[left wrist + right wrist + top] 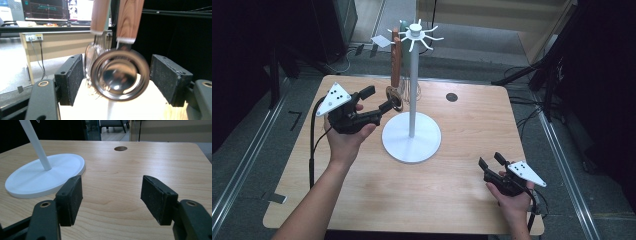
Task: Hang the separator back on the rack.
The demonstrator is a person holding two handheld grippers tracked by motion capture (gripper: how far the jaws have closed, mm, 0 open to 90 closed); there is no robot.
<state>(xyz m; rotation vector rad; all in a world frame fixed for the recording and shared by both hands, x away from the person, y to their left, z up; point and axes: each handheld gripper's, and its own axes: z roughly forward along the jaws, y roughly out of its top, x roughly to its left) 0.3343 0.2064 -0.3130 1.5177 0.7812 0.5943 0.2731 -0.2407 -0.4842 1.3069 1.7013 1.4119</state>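
Strainer (120, 75) hangs off the white rack (412, 131) beside a whisk (90, 60), sitting between the left gripper (381, 99)'s spread jaws with no pads touching, so looks like the hang-up is done and next it should back off gently.

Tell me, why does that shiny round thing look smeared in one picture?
In the left gripper view, the hanging metal strainer is motion-blurred while the black pads stay sharp; the right gripper view's wooden table is crisp; the high view is dim at its edges.
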